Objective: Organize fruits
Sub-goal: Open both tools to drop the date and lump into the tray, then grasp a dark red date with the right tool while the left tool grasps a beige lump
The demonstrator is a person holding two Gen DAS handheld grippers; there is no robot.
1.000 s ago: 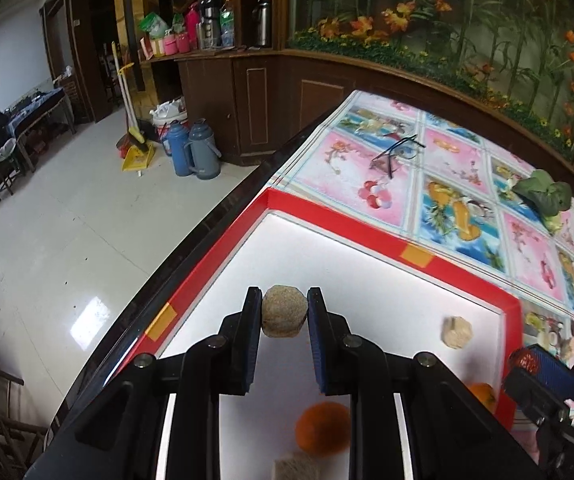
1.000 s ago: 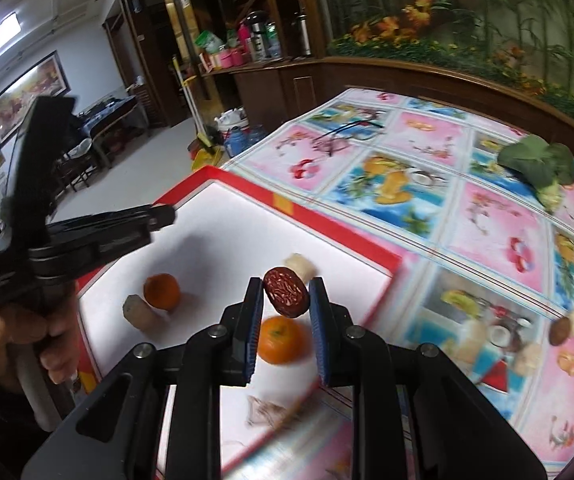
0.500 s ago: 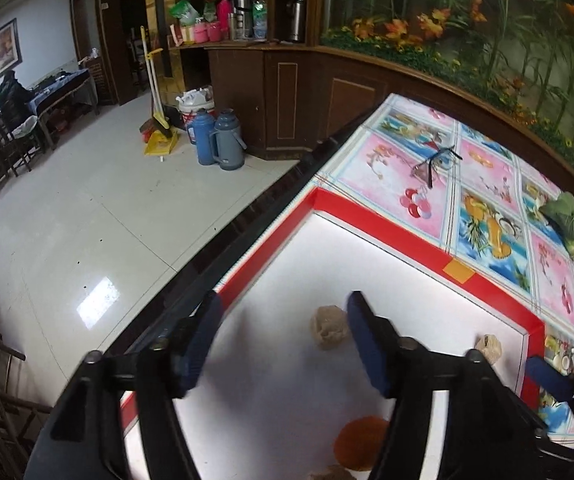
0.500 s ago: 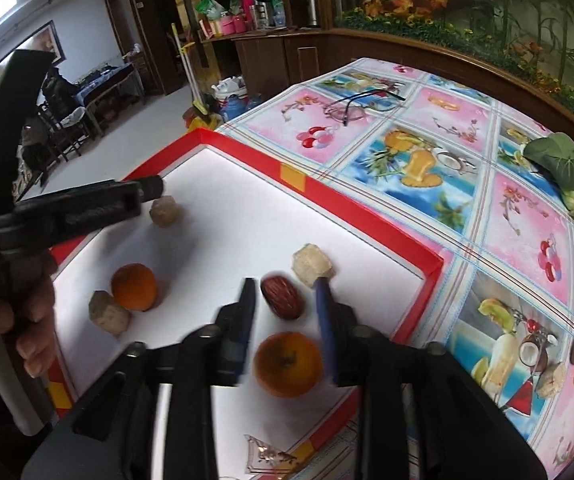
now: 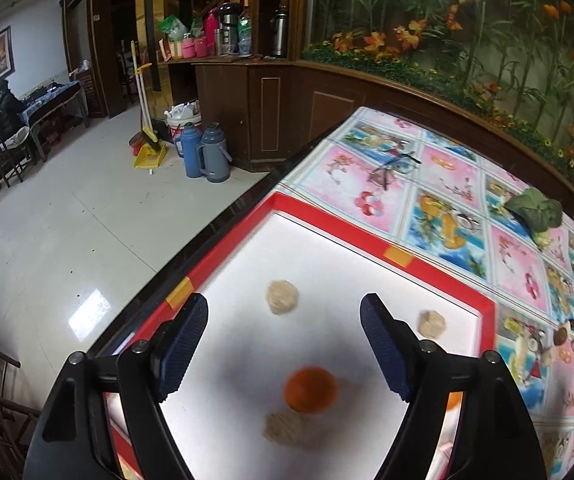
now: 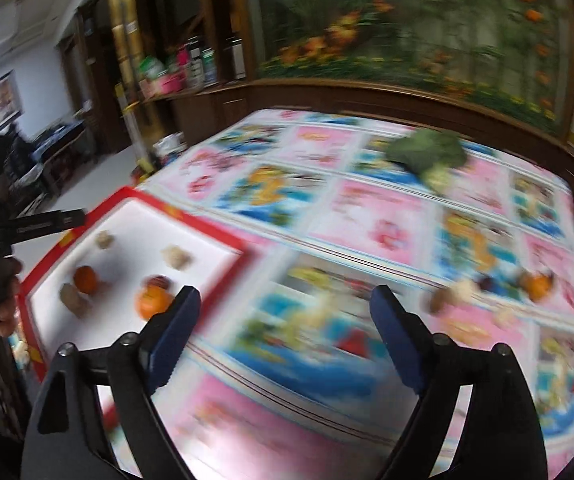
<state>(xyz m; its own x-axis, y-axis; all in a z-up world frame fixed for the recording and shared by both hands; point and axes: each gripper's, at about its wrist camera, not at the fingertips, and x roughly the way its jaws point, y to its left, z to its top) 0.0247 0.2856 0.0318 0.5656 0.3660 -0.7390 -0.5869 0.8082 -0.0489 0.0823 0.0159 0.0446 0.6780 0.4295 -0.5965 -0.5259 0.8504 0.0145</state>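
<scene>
both grippers wide apart and empty, fruits lying on the red-edged tray.

my left gripper (image 5: 284,338) has just been opening, jaws spread with nothing pressed between the pads; past it on the white tray (image 5: 327,224) sits a tan fruit (image 5: 282,297), with an orange (image 5: 310,389) and a second tan piece (image 5: 285,426) nearer me and a third (image 5: 431,324) near the tray's right edge. my right gripper (image 6: 283,322) has just been opening too, empty, over the printed tablecloth (image 6: 387,220) beside the tray; the view is blurred. a second orange (image 6: 151,300) and a dark red fruit (image 6: 158,281) lie at the tray's near edge. more loose fruit (image 6: 537,284) sits well to the right, and a leafy green (image 6: 427,154) farther back.
</scene>
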